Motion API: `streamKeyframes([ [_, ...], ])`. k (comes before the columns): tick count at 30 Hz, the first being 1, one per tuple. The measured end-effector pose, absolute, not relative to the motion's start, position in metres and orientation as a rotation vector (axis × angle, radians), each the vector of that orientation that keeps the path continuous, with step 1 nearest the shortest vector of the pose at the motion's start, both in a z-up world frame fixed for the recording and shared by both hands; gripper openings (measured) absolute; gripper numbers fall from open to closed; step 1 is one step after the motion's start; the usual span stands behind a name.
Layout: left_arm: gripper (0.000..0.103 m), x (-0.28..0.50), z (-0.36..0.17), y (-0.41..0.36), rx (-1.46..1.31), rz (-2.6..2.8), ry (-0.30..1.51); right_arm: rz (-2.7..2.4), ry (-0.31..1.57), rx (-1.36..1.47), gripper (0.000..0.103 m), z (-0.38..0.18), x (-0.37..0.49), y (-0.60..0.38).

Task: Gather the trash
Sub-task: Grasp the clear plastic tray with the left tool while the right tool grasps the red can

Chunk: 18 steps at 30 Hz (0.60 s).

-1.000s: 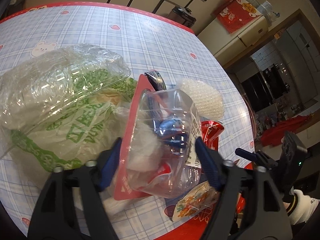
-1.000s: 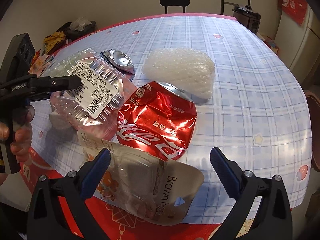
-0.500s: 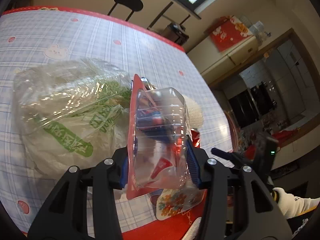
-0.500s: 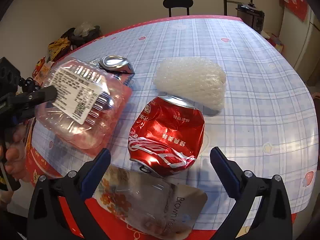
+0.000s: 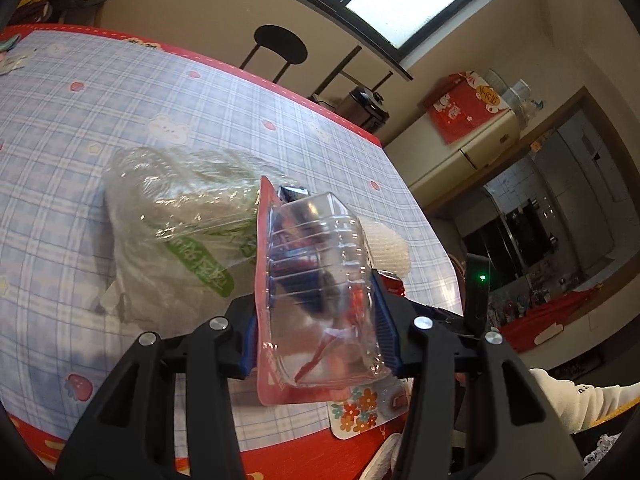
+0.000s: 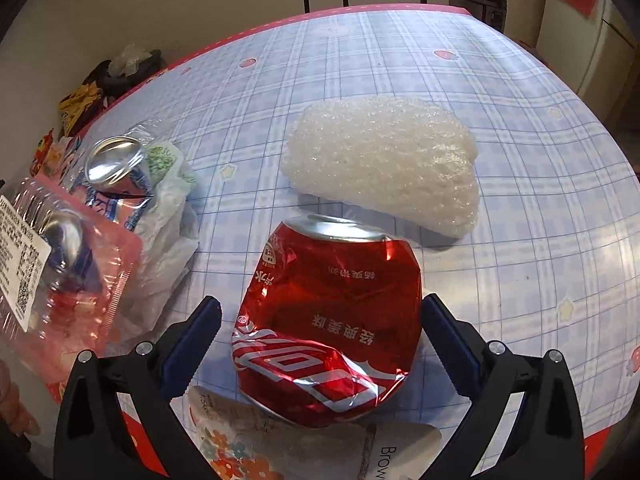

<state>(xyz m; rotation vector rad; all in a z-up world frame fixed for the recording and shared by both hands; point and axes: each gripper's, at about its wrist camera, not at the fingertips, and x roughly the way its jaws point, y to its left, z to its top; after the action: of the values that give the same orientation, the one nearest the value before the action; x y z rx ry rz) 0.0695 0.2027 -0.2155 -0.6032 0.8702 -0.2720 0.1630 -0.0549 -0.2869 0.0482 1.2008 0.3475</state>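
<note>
Between my left gripper's [image 5: 316, 332] pads sits the clear plastic box [image 5: 320, 288], clamped by its sides and raised off the table [image 5: 120, 112], presumably for carrying to the bag [image 5: 172, 232] beyond. My right gripper [image 6: 320, 340] straddles the crushed red can [image 6: 332, 320], jaws wide, not touching it.

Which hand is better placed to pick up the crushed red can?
Right. The right gripper is open with the crushed red can between its fingers; the left gripper is already clamped on the clear plastic container.
</note>
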Motion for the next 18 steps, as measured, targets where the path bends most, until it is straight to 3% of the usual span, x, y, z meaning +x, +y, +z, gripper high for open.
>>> streamKeyframes([
  [13,0.055,0.055,-0.240,0.202,-0.586,-0.249,0.936,0.360,1.250,0.018,0.097,-0.305,0.157,-0.036],
  [18,0.057,0.057,-0.251,0.191,-0.571,-0.262,0.983,0.360,1.243,0.033,0.087,-0.300,0.151,-0.048],
])
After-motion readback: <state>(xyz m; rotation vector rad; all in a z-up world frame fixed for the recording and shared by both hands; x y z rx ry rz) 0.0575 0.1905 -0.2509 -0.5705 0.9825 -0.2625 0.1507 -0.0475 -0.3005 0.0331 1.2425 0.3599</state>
